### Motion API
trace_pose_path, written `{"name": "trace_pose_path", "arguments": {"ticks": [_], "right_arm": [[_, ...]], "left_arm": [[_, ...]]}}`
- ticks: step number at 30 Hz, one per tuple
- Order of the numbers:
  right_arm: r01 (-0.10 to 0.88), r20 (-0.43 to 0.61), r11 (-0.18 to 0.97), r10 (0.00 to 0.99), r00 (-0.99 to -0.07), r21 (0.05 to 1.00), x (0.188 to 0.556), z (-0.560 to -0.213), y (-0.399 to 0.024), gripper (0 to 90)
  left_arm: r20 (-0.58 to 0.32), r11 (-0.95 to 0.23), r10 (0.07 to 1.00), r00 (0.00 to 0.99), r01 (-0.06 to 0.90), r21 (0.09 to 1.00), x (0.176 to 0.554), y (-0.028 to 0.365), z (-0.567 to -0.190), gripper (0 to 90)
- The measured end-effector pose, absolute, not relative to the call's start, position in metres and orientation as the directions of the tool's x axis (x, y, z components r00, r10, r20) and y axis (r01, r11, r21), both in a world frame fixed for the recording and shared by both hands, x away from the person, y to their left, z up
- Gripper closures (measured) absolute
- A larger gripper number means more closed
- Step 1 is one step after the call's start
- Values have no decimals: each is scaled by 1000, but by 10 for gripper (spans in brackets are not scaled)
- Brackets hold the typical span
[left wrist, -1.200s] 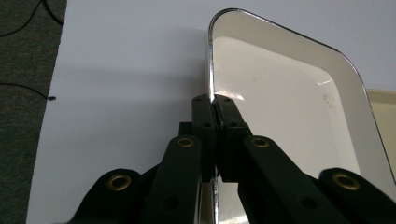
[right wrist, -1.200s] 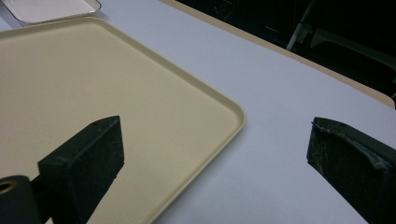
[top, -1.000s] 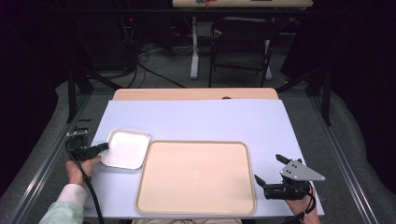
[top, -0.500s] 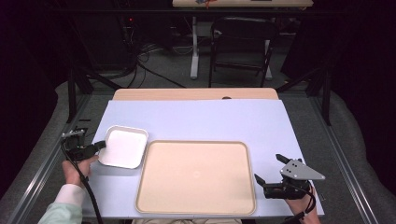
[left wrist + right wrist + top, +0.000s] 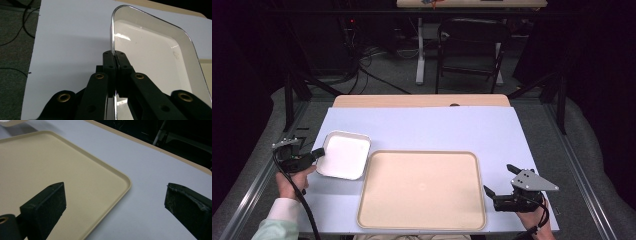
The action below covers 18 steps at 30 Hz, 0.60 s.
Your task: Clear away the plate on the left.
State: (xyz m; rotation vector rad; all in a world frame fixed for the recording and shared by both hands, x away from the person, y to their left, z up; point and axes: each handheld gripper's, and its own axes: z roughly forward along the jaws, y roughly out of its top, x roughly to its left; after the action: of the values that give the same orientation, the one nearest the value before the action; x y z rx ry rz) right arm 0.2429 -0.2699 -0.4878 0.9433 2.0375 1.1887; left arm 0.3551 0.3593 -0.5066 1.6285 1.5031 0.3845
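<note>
A white rectangular dish [image 5: 343, 155] lies on the pale blue table cover, left of a large empty beige tray [image 5: 422, 190]. My left gripper [image 5: 318, 153] is shut on the dish's left rim. In the left gripper view the jaws pinch that thin rim [image 5: 113, 37], with the glossy inside of the dish [image 5: 150, 50] to their right. My right gripper [image 5: 498, 178] stands open just off the tray's right edge, nothing between its jaws. In the right gripper view the right gripper [image 5: 116, 195] straddles the tray's corner [image 5: 126, 181].
The pale blue cover [image 5: 432, 130] lies on a wooden table whose far edge [image 5: 422, 101] shows bare. Metal frame rails run along both sides. Behind the table are a dark chair [image 5: 469, 47] and cables on the floor.
My left gripper has risen a little with the dish rim in it, and the dish has shifted slightly left and tipped up at that side. The right gripper has stayed put.
</note>
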Motion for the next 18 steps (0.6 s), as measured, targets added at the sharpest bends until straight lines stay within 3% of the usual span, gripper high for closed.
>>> {"name": "trace_pose_path", "arguments": {"ticks": [18], "right_arm": [[303, -123, 349, 810, -574, 887, 248, -486, -264, 26]], "left_arm": [[-313, 61, 898, 308, 619, 783, 347, 335, -490, 882]]}}
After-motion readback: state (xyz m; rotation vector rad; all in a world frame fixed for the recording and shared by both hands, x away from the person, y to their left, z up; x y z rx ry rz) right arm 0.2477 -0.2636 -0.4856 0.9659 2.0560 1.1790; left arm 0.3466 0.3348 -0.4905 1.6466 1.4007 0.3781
